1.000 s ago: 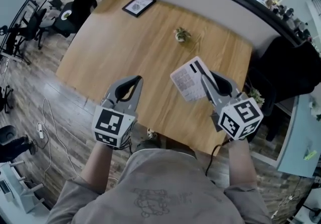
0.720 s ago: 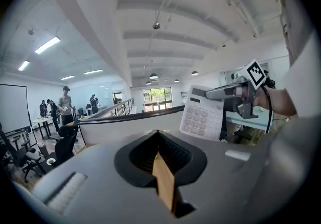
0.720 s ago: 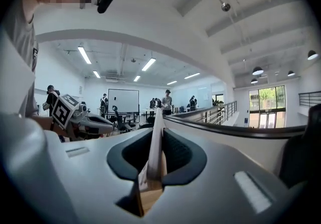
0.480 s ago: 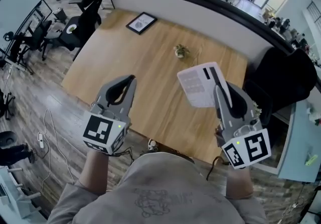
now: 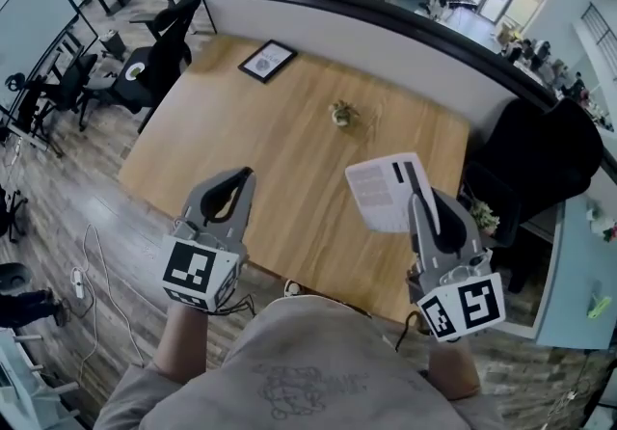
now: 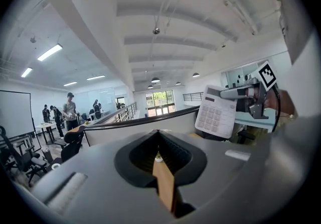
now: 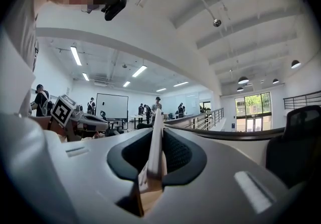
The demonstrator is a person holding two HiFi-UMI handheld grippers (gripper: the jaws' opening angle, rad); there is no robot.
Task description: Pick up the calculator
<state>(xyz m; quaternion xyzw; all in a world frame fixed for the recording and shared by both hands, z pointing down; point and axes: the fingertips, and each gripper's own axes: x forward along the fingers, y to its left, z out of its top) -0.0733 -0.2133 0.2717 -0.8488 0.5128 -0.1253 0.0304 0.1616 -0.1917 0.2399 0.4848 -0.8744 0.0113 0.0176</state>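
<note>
The white calculator (image 5: pixel 388 192) hangs in the air above the right part of the wooden table (image 5: pixel 270 144), keys facing up and left. My right gripper (image 5: pixel 416 185) is shut on its right edge. In the right gripper view the calculator (image 7: pixel 156 142) stands edge-on between the jaws. From the left gripper view the calculator (image 6: pixel 216 116) shows to the right, held by the right gripper (image 6: pixel 241 93). My left gripper (image 5: pixel 245 174) hovers over the table's near edge, shut, with nothing in it; its tips (image 6: pixel 158 135) meet.
A black picture frame (image 5: pixel 267 61) lies at the table's far left. A small potted plant (image 5: pixel 340 113) stands near the far middle. A dark partition (image 5: pixel 386 4) runs behind the table. A black chair (image 5: pixel 540 158) stands at the right, office chairs (image 5: pixel 145 42) at the left.
Both grippers have risen. The calculator has gone up with the right gripper and now sits a little further right over the table.
</note>
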